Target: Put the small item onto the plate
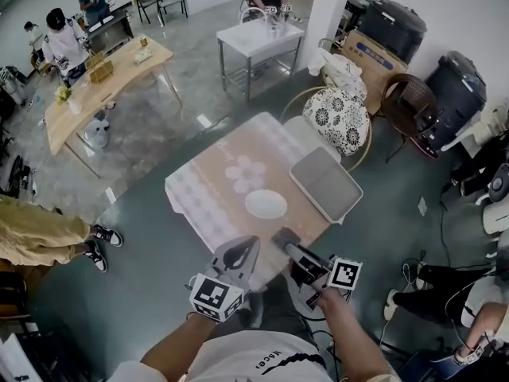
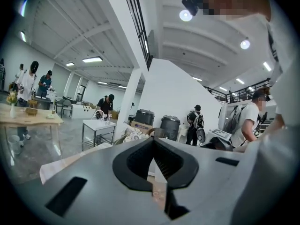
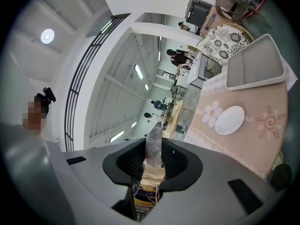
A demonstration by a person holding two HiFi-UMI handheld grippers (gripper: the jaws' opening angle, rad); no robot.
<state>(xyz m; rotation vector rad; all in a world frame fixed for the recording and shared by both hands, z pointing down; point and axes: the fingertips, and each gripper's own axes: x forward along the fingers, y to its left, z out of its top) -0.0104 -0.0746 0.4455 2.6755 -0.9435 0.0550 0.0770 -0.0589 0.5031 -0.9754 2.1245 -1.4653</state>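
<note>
A white oval plate (image 1: 266, 204) lies on the table's pink patterned cloth (image 1: 219, 183); the right gripper view shows the plate (image 3: 229, 120) off to the right. My right gripper (image 1: 285, 239) hovers over the table's near edge, short of the plate, shut on a small grey pointed item (image 3: 153, 143) that sticks up between its jaws. My left gripper (image 1: 242, 255) hangs beside it at the near edge, jaws together with nothing between them, and the left gripper (image 2: 154, 167) points out over the room.
A grey rectangular tray (image 1: 324, 183) sits on the table right of the plate, and the tray (image 3: 255, 64) lies beyond the plate in the right gripper view. A chair with a patterned cushion (image 1: 337, 118) stands behind the table. Other tables and people are farther off.
</note>
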